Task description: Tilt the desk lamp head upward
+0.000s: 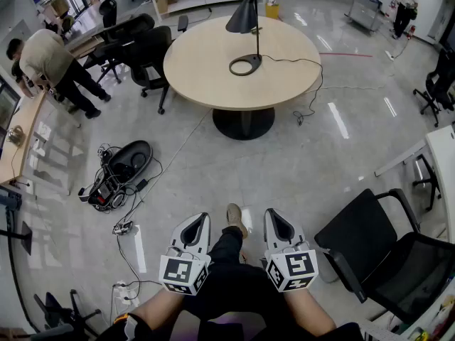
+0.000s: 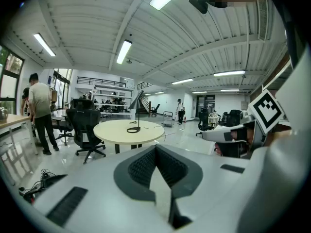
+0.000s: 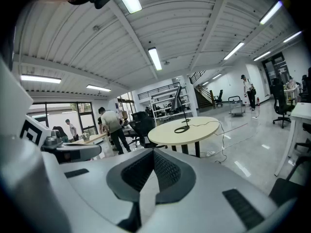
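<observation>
desk lamp (image 1: 244, 18) stands on round table (image 1: 206, 69), well ahead of left gripper (image 1: 198, 221) and right gripper (image 1: 277, 217); both pinched together, empty

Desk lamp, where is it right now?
Head view, top centre: the desk lamp stands on the round table, with black office chairs at the table's left.

The head view looks steeply down from above the person's lap, with the round pale wooden tabletop (image 1: 206, 69) well ahead of it. Both gripper views sit low, side by side, facing forward and slightly upward. All three views share that distant tabletop and the black cone-shaded desk lamp (image 1: 247, 14) on it.
</observation>
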A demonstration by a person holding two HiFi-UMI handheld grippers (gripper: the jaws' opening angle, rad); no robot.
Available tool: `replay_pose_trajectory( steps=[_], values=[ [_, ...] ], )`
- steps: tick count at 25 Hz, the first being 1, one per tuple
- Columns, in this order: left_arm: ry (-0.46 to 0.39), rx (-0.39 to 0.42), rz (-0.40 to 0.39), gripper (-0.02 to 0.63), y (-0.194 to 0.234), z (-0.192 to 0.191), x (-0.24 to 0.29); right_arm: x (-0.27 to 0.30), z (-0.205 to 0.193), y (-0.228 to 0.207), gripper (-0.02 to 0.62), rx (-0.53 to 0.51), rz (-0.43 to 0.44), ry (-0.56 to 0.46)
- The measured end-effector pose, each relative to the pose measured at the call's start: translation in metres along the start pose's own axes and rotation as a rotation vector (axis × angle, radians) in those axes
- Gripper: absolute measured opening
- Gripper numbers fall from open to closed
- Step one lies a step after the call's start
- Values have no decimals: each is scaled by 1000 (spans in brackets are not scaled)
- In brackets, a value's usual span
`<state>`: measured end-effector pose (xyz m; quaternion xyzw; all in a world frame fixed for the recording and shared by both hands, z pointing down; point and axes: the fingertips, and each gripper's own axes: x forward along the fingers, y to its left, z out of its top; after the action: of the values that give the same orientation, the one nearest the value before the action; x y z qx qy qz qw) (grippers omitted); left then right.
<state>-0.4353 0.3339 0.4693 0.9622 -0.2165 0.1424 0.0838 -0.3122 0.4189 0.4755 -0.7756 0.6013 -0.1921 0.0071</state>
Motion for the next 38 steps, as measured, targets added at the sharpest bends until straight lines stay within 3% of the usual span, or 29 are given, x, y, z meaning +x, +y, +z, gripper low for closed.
replay_pose_trajectory(
  steps=[10, 15, 23, 32, 38],
  values=[
    [-1, 19, -127, 46, 7, 33, 126, 73, 33, -79, 15, 20, -110, -1],
    [12, -26, -125, 46, 42, 52, 192, 135, 66, -102, 15, 6, -117, 8],
    [-38, -70, -155, 46, 80, 99, 284, 215, 121, -138, 15, -38, -142, 14],
    [-67, -108, -166, 46, 124, 134, 340, 277, 174, -147, 15, -89, -157, 5],
    [-78, -115, -149, 46, 135, 145, 353, 296, 185, -155, 15, -102, -150, 13]
  ],
)
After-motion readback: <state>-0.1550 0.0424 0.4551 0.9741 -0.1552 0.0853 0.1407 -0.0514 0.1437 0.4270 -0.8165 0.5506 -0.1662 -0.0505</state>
